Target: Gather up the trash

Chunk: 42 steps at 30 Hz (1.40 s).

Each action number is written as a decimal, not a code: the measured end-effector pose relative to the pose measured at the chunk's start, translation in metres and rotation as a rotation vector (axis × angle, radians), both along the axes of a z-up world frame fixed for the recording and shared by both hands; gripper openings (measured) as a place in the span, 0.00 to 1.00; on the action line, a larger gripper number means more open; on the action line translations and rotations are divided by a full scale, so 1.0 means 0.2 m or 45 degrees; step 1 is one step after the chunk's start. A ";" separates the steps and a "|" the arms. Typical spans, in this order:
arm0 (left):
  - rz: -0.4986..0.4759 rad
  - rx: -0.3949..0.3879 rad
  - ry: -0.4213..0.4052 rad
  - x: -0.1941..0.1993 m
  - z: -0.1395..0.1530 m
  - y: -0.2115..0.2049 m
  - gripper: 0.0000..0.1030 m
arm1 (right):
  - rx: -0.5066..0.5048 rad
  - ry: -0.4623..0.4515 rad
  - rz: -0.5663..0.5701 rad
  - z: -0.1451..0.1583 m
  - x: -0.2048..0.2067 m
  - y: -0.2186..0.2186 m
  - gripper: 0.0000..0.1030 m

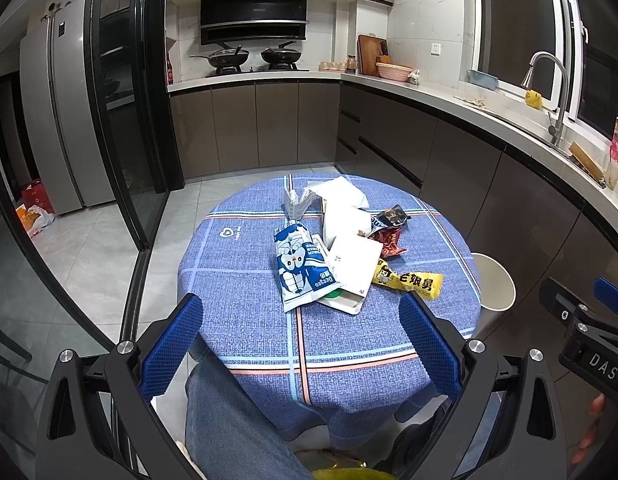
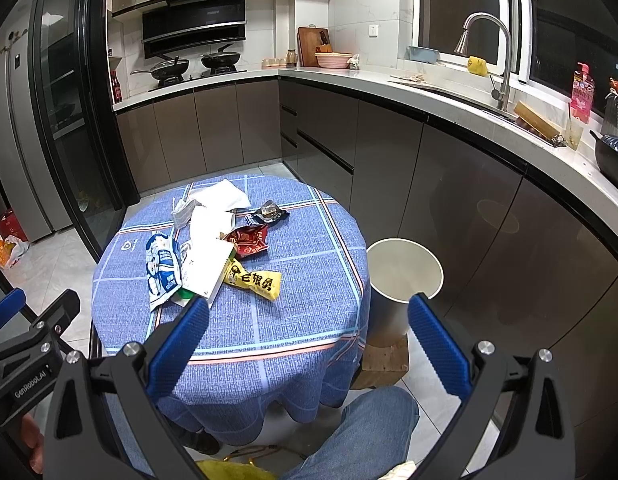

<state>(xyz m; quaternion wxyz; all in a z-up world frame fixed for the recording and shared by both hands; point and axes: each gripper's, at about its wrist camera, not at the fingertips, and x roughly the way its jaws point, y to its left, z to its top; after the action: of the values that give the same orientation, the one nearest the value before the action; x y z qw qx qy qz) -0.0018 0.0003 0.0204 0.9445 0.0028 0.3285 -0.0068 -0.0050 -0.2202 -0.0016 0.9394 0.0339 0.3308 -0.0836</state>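
My left gripper (image 1: 301,344) is spread wide and holds nothing, its blue ribbed pads (image 1: 173,350) hanging over the near edge of the round table (image 1: 245,280). My right gripper (image 2: 309,340) is just as wide and empty, one pad over the table's near right edge, the other in front of the bin (image 2: 405,276). The trash sits in one overlapping pile near the table's middle: a blue-and-white printed wipes pack (image 1: 299,268), a white flat carton (image 1: 355,266), a yellow glossy snack wrapper (image 1: 413,282), a red crinkled wrapper (image 1: 391,240), a dark torn wrapper (image 1: 395,216), and white crumpled paper (image 1: 343,192) at the far side. The tablecloth is blue woven fabric with pale and orange stripes. One cream, round, open-topped bin stands on a wooden block (image 2: 385,364) just right of the table.
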 end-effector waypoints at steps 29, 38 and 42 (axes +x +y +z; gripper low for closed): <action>-0.005 -0.004 0.046 0.07 -0.07 -0.01 0.92 | 0.007 0.023 -0.007 -0.02 0.07 -0.03 0.97; -0.002 -0.005 0.075 0.14 -0.11 -0.01 0.92 | 0.018 0.061 0.004 -0.09 0.14 -0.03 0.97; -0.023 -0.053 0.073 0.18 -0.14 0.03 0.92 | 0.018 0.042 0.055 -0.12 0.18 -0.02 0.97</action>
<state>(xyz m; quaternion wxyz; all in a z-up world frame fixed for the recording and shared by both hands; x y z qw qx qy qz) 0.0351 0.0063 -0.0085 0.9344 -0.0141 0.3552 -0.0221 0.0307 -0.2249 -0.0266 0.9351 0.0320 0.3475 -0.0615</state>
